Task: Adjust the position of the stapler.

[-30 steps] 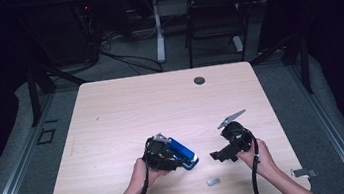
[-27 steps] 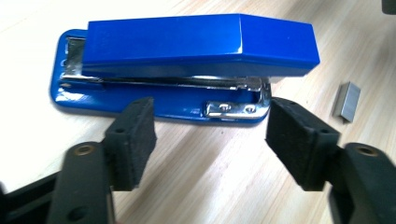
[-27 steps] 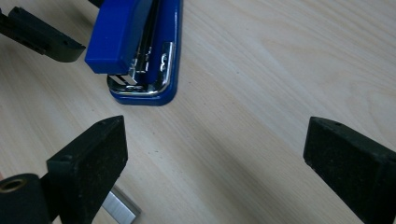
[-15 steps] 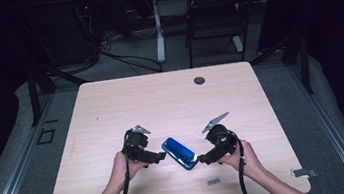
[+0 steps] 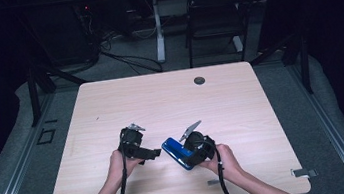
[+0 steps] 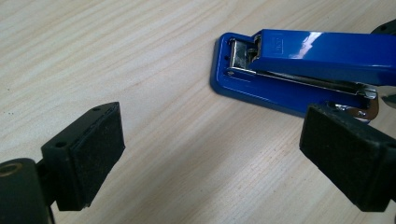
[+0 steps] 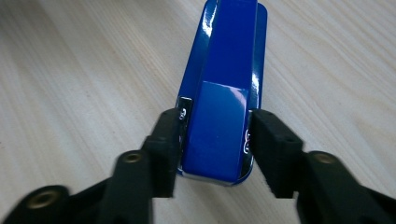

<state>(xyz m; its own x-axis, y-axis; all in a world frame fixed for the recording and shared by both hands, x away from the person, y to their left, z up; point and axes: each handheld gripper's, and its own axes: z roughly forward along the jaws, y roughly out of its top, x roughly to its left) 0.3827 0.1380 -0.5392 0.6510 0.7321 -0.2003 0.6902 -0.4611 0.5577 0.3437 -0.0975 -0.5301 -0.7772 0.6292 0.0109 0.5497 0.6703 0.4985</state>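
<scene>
Glossy blue metal stapler (image 5: 177,152) lies flat on pale wood tabletop (image 5: 241,103), near front edge, long axis diagonal, nose toward left gripper (image 5: 153,153). Right gripper (image 7: 215,135) nearer: fingers (image 7: 169,140) clamped across stapler rear end. Left gripper fingers (image 6: 91,149) spread wide, empty, stapler nose just ahead. Both hands held low, forearms entering from front.

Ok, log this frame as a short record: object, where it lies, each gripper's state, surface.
object: blue stapler, closed
position: flat on the table, near the front edge, between the hands
right gripper: shut on the stapler's rear end, a jaw on each side
left gripper: open, holding nothing, beside the stapler's front end, apart from it
other: dark round cable hole at the far edge
</scene>
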